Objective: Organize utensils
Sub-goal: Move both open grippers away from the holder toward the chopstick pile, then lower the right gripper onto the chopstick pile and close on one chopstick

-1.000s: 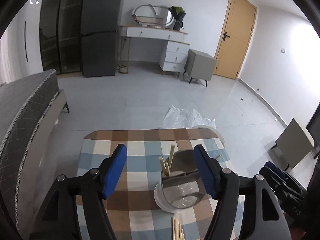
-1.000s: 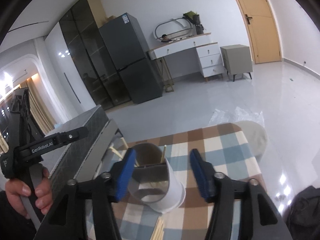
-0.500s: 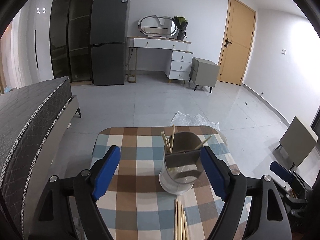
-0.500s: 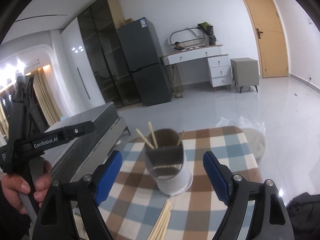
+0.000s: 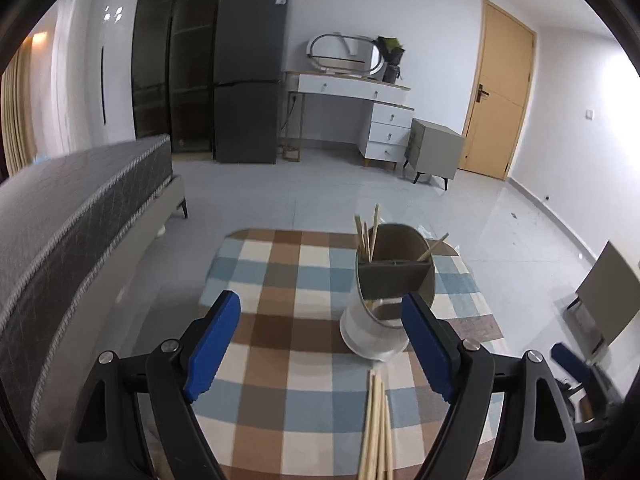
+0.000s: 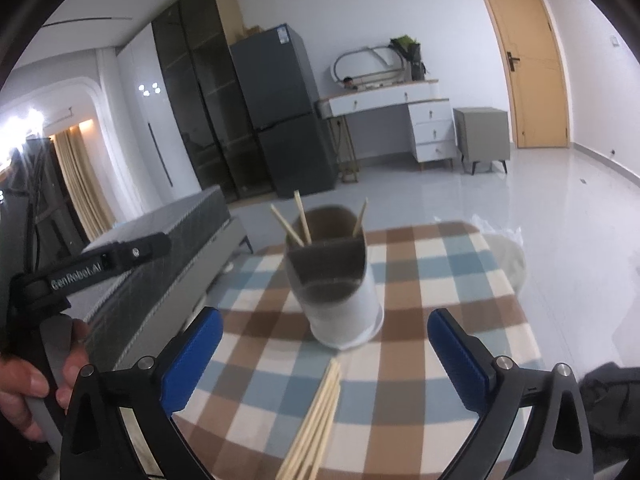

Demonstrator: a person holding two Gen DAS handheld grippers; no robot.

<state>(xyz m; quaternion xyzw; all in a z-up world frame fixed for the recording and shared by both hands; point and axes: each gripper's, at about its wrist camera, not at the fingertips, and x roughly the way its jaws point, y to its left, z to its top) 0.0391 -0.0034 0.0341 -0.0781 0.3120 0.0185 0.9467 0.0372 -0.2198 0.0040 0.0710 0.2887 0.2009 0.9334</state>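
A white utensil holder stands upright on the table w/ checked cloth, divided inside by a grey partition. A few chopsticks in holder stick out of its far compartment, leaning left and right. A bundle of loose chopsticks lies flat on the cloth just in front of the holder, ends pointing to it.

Left gripper: blue pads apart, nothing between them; its right pad overlaps the holder's side in the view, contact I cannot tell. Right gripper: jaws are opening, very wide, nothing held; the holder and the bundle show in the gap but apart from both pads. A hand at left edge of right wrist view grips the left tool's handle.
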